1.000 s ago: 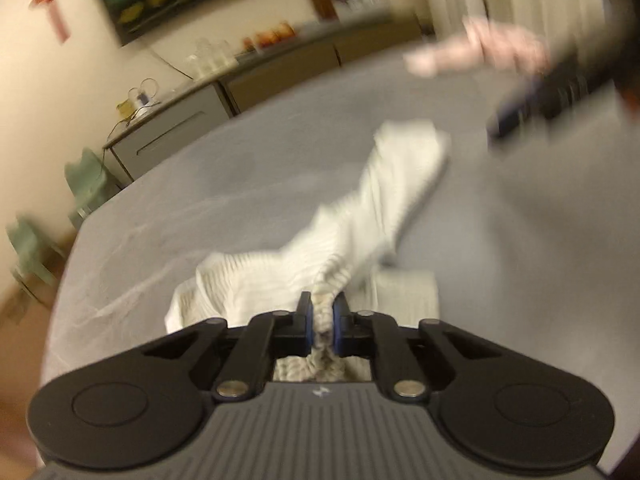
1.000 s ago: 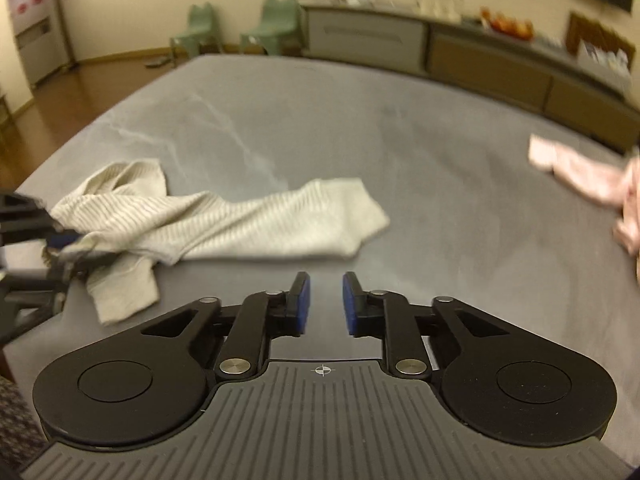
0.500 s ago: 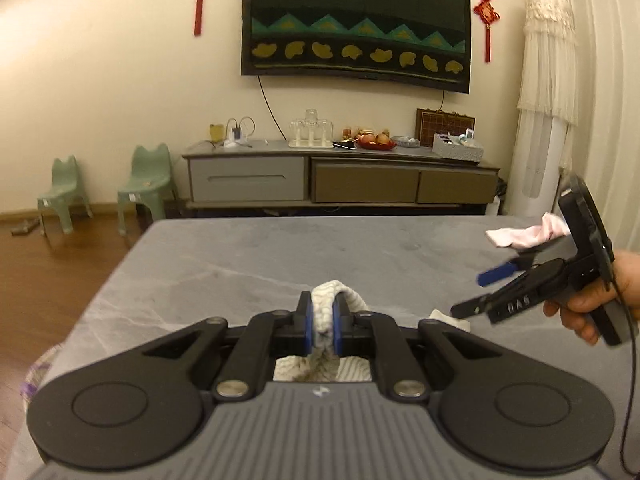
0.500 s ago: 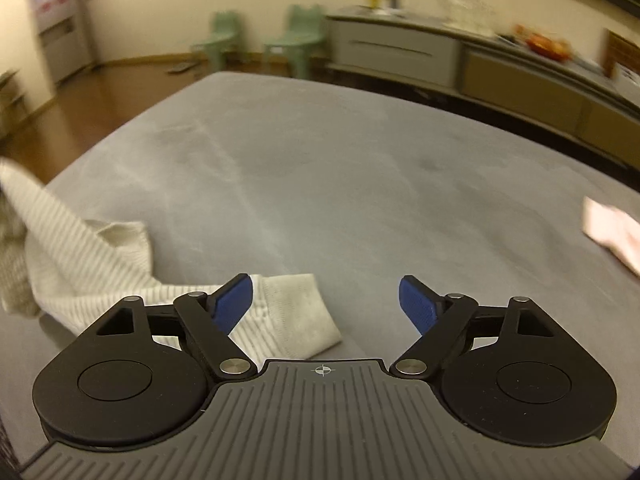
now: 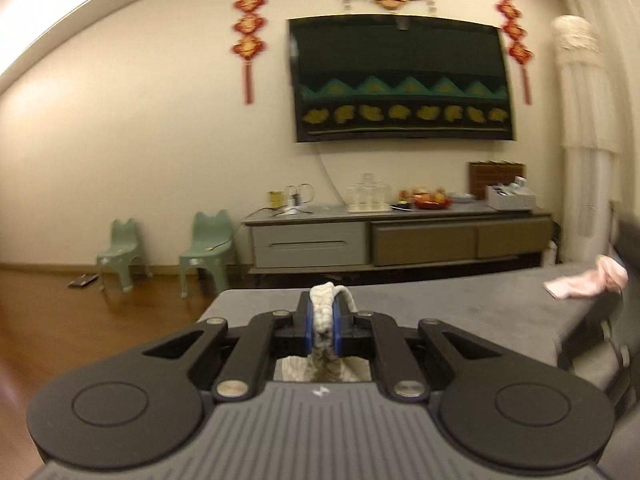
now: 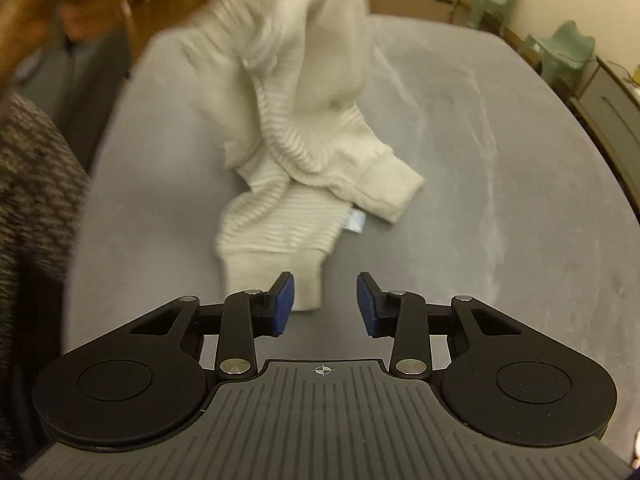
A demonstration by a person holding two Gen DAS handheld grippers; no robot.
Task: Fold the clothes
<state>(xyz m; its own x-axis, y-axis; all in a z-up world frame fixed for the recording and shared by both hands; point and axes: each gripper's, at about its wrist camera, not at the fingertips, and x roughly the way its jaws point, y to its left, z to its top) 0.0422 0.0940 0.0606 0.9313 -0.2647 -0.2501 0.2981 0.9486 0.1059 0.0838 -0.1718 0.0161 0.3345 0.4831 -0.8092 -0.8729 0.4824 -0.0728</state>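
Observation:
A cream ribbed knit garment hangs from above and trails onto the grey table, its two cuffed ends lying on the surface. My left gripper is shut on a bunched fold of this garment, lifted high above the table. My right gripper is open, low over the table, its left finger just beside the nearer cuff. The garment's top is blurred.
A pink cloth lies on the table's far right. A person's hand and patterned sleeve are at the left. Beyond the table stand a sideboard and two green chairs.
My left gripper has lifted the garment up off the table. My right gripper opened wide and swung round to face the hanging garment's lower cuffs.

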